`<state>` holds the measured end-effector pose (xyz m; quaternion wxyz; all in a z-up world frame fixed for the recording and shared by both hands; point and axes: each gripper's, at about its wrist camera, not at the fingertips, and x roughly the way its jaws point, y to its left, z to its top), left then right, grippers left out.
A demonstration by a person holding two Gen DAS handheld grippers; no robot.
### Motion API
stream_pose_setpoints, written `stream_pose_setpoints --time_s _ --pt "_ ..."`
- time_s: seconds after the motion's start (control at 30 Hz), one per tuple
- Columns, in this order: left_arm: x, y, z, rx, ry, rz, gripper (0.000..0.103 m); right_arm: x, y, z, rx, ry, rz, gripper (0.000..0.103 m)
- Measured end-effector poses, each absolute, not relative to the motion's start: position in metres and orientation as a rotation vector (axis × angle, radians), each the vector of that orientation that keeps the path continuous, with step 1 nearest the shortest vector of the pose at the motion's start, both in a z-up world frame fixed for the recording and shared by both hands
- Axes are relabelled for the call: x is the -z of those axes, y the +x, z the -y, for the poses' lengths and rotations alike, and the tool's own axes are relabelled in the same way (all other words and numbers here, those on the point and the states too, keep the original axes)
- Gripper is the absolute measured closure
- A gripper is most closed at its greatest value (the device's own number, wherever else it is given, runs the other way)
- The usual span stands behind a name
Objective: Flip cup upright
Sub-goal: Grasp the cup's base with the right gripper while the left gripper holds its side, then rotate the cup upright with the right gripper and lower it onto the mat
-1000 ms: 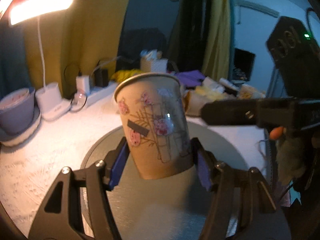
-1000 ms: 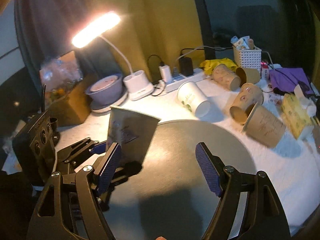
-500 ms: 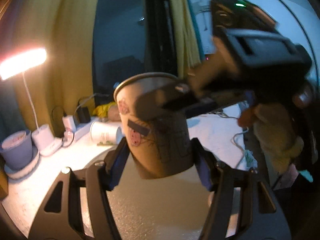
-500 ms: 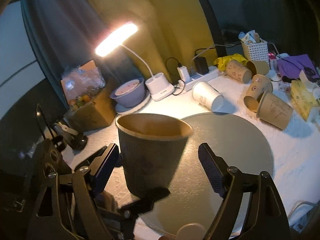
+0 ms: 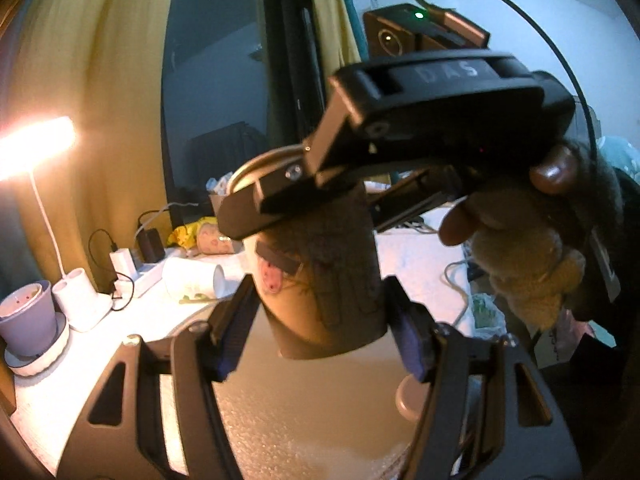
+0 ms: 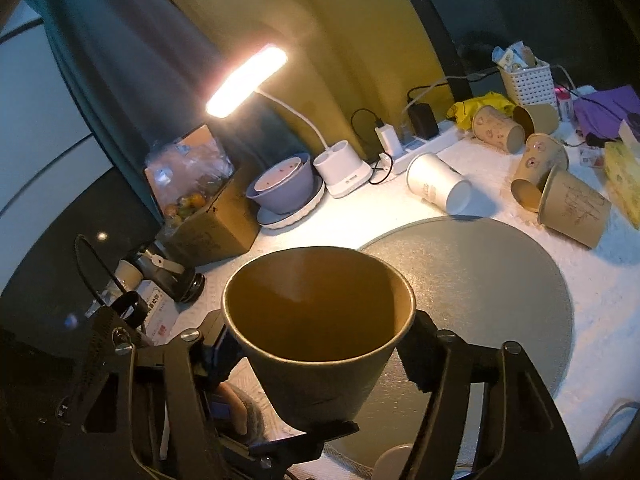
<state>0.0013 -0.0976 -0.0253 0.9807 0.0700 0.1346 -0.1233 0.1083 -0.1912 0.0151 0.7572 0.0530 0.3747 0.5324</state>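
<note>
Cup [image 6: 320, 320] sits mouth-up at the centre of your right wrist view, its brown inside open to the camera and its base low in the frame, held in the air above the round grey mat [image 6: 500, 276]. Your right tool [image 6: 320, 344] has its two fingers against the cup's sides just under the rim, closed onto it. In the left wrist view the same cup [image 5: 320, 292] fills the middle of the frame, flower print and a dark strip on its wall, slightly tilted, with your left tool [image 5: 320, 332] pressed to its lower wall on both sides, so that one grips it too. Across the upper centre of that view the right tool's body crosses in front of the cup's rim, and your gloved right hand [image 5: 520, 248] shows at the right of the frame with bare fingertips on the handle. Beyond the mat, on the white counter [image 6: 600, 320], a white cup [image 6: 438, 184] lies on its side near the upper middle of the right view, and several brown cups [image 6: 560, 192] lie tipped at the upper right. A lit desk lamp [image 6: 248, 80] stands at the upper centre, with a purple bowl [image 6: 280, 184] on a plate just beside its base and a power strip [image 6: 420, 144] behind.
</note>
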Motion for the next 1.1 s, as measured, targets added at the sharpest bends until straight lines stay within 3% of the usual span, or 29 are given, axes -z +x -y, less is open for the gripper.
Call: stream_pose_setpoints --time_s 0.13,0.23,0.73,1.1 --pt "0.026 0.006 0.096 0.242 0.136 -0.294 0.037 -0.015 0.109 0.189 -1.154 0.107 -0.814 0.034" --pt "0.027 0.009 0.092 0.247 0.102 -0.315 0.025 -0.016 0.112 0.188 -1.136 0.104 -0.800 0.034" --pt "0.029 0.024 0.022 0.039 -0.249 -0.406 0.024 -0.004 0.143 0.176 -0.870 -0.011 -0.576 0.034" --pt "0.049 0.035 -0.051 -0.209 -0.479 -0.508 0.024 0.033 0.133 0.118 -0.851 -0.216 -0.566 0.034"
